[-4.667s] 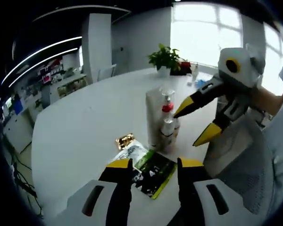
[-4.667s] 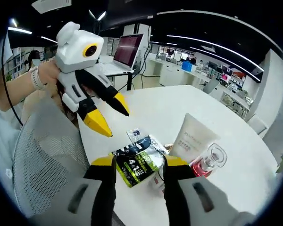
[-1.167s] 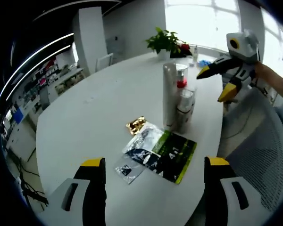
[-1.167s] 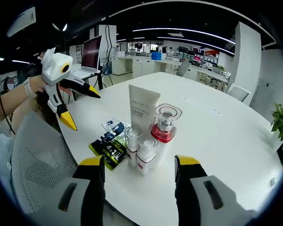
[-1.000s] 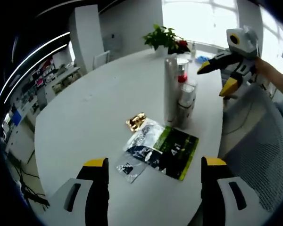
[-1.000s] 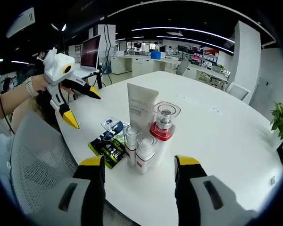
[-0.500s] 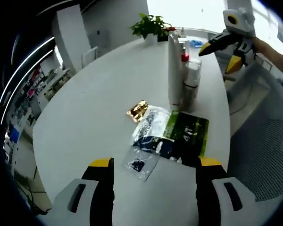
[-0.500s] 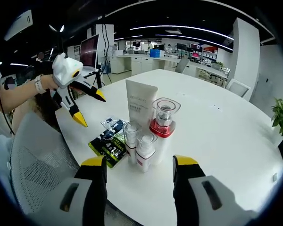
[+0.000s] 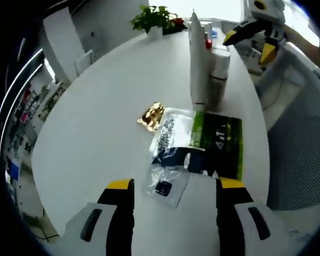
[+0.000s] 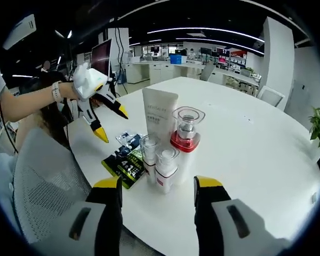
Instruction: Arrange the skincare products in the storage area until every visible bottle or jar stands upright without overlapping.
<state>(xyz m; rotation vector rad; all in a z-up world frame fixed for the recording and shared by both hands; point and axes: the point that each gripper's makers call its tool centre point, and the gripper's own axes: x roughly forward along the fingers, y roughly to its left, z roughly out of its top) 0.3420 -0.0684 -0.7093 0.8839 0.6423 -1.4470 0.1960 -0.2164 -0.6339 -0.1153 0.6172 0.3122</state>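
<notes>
Left gripper view: tool (image 9: 173, 186) wide open, empty.

Table (image 10: 266, 154): smooth white top, slight sheen. Tube (image 10: 159, 120): matt cream plastic, printed lettering. Pump bottle (image 10: 185, 133): clear glossy cap, red glossy collar. Two small bottles (image 10: 159, 165): clear caps over white bodies, probably plastic. Green sachet (image 9: 216, 144): glossy printed film, green and black. Silver sachet (image 9: 168, 140): shiny foil-like film. Gold packet (image 9: 151, 115): crinkled metallic foil. Small clear pouch (image 9: 167, 184): transparent film. Chair back (image 10: 45, 178): grey open mesh cloth. Left gripper (image 9: 174, 186) and right gripper (image 10: 158, 184): smooth white plastic shells, black jaws tipped yellow.
</notes>
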